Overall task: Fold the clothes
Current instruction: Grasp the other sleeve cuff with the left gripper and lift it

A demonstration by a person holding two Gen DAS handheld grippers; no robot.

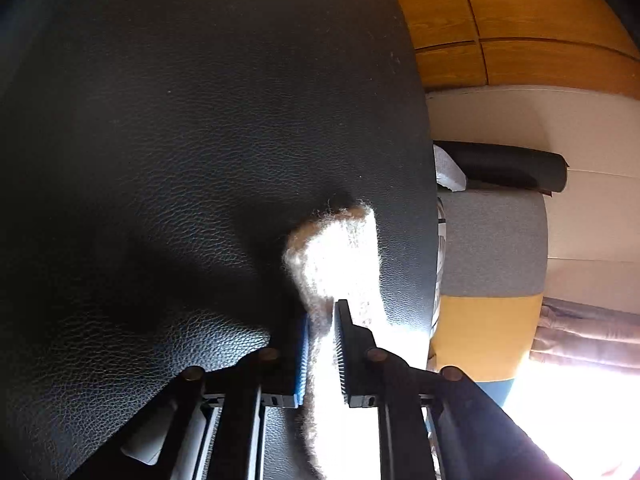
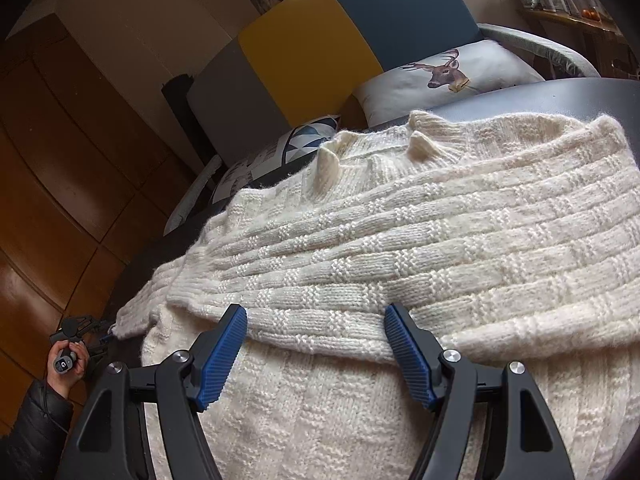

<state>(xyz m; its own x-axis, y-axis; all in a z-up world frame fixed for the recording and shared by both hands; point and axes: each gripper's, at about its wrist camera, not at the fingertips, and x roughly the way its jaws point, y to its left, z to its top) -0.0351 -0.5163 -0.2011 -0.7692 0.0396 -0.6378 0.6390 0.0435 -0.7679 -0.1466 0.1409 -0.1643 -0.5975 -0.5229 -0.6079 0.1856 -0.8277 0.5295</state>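
a cream knitted sweater (image 2: 420,240) lay spread across the dark surface (image 2: 580,100), its collar toward the far edge and one part of it folded over the body in a wide band that ran across the middle. the right gripper (image 2: 316,344) hovered over the near part of the sweater with its jaws wide apart, the blue ribbed pads (image 2: 222,356) pointing at the lower edge of that folded band and holding nothing. at the sweater's left end, a narrow piece of knit reached the edge of the surface, and there the left gripper (image 2: 94,330) met it, held in a person's hand (image 2: 68,364) with a dark padded sleeve (image 2: 36,428) behind. in the left wrist view the left gripper (image 1: 322,344) had its jaws narrowed onto a fuzzy strip of the sweater (image 1: 336,256), which passed between the pads and lay brightly lit over the black leather-grained surface (image 1: 180,140). beyond the surface stood a sofa (image 2: 320,52) in grey, yellow and blue panels, with a deer-print cushion (image 2: 448,72) and a geometric-print cushion (image 2: 304,140) just behind the far edge. wooden panelling (image 2: 52,160) filled the left side of the right wrist view.
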